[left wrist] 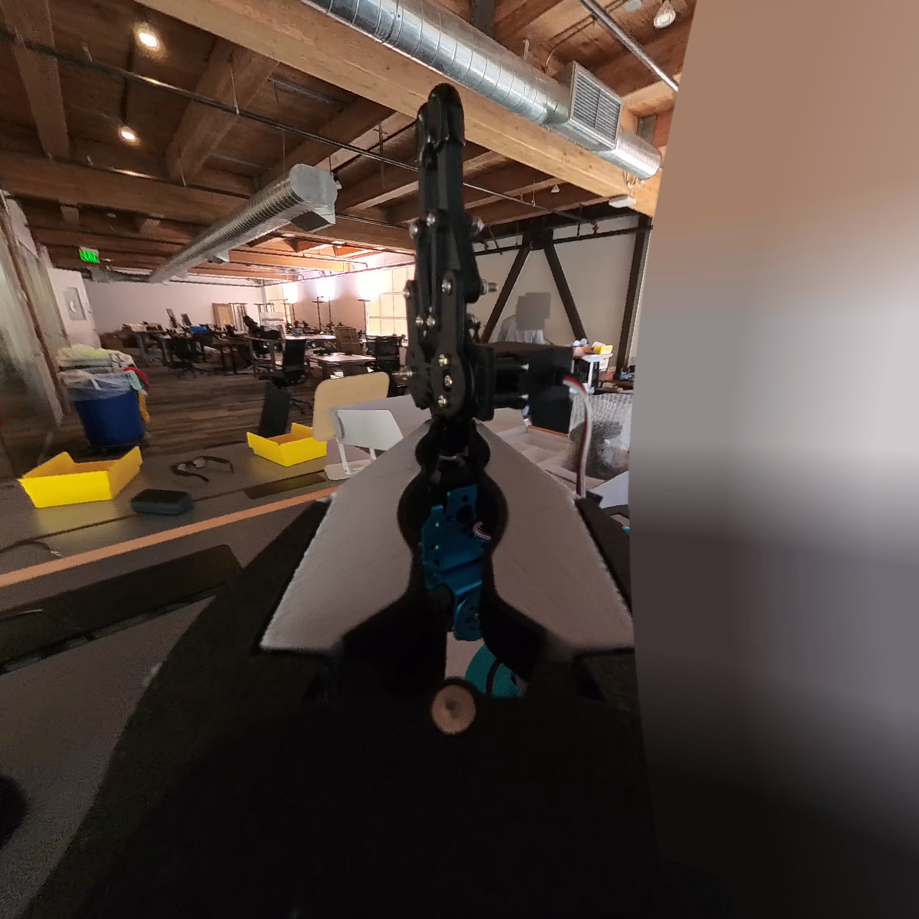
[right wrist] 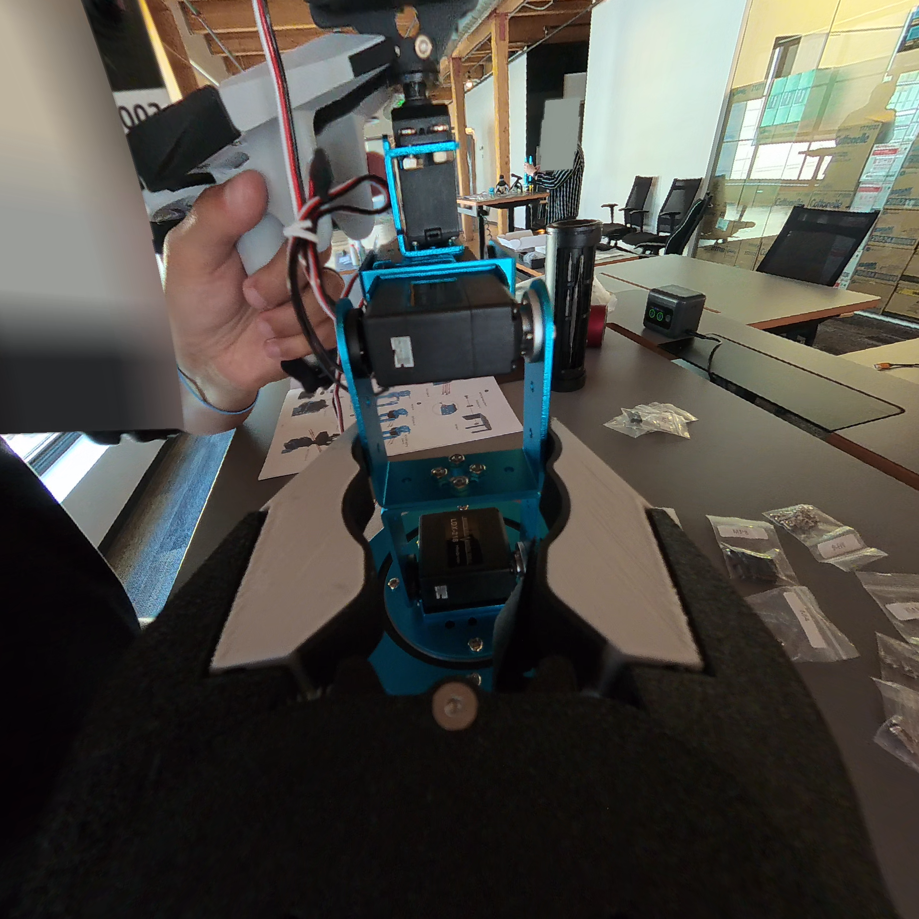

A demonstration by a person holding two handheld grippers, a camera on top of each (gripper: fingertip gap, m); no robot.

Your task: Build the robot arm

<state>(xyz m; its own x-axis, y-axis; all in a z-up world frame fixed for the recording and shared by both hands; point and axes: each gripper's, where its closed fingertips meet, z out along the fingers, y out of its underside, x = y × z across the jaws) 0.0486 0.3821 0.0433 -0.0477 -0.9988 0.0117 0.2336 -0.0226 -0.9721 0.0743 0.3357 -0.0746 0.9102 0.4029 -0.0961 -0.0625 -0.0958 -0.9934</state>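
A small robot arm of blue metal brackets and black servos [right wrist: 437, 333] stands upright on a dark table [right wrist: 696, 472]. My right gripper [right wrist: 452, 447] is shut on its lower blue U-bracket [right wrist: 460, 485], just above the round blue base [right wrist: 398, 641]. My left gripper [left wrist: 452, 447] is shut on an upper blue bracket [left wrist: 447, 552], with the arm's black claw [left wrist: 440, 238] rising above the fingers. In the right wrist view the left gripper [right wrist: 417, 49] shows at the top of the arm, held by a hand [right wrist: 224, 303]. Red, white and black servo wires [right wrist: 318, 238] hang beside the hand.
A printed sheet [right wrist: 462, 413], a black cylinder [right wrist: 572, 303], a grey cube device [right wrist: 674, 308] and several small bags of parts [right wrist: 646, 420] lie on the table. Two yellow trays [left wrist: 79, 477], glasses [left wrist: 201, 467] and a dark case [left wrist: 161, 500] lie left. Office chairs and a person stand behind. There is about 12 cm between the tips of the two grippers.
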